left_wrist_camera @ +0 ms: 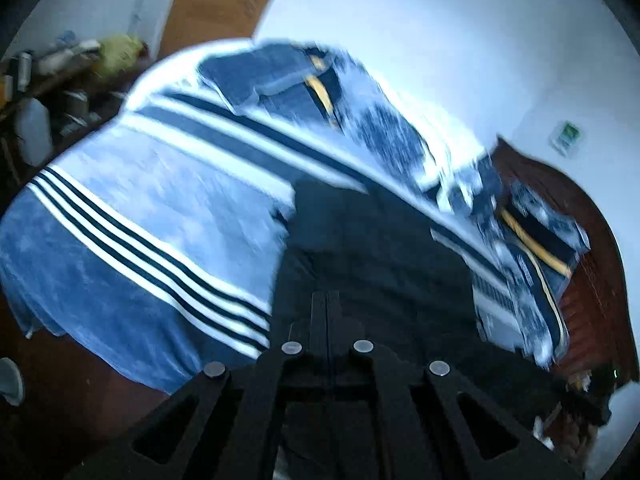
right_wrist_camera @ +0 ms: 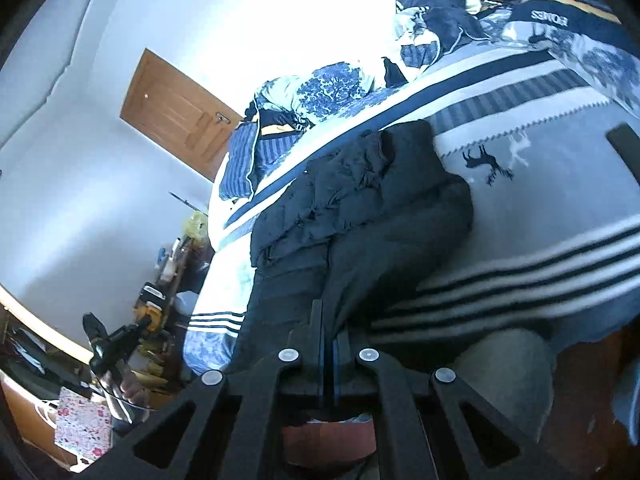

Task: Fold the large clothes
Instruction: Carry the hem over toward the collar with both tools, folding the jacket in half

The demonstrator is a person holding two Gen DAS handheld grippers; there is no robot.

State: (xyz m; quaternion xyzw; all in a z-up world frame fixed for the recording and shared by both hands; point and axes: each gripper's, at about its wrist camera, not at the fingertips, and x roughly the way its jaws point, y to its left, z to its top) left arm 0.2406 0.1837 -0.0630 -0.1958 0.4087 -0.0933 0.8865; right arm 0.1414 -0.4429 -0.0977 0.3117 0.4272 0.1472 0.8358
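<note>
Two grippers are pinched together on one dark padded jacket [right_wrist_camera: 360, 200], which lies on a striped blue-and-white blanket [left_wrist_camera: 140, 208] straight ahead of both. The left gripper [left_wrist_camera: 328, 300] has its fingers pressed together with dark jacket fabric around them. The right gripper [right_wrist_camera: 328, 320] clamps the jacket's near edge. Beyond the right gripper's tips, up and left, stands a wooden door [right_wrist_camera: 176, 112].

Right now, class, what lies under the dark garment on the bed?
Under the dark garment lies the striped blanket, showing blue, white and dark bands around it. The blanket's pattern directly beneath is covered, so it cannot be seen. Both tongs, left and right, are shut on the garment.
</note>
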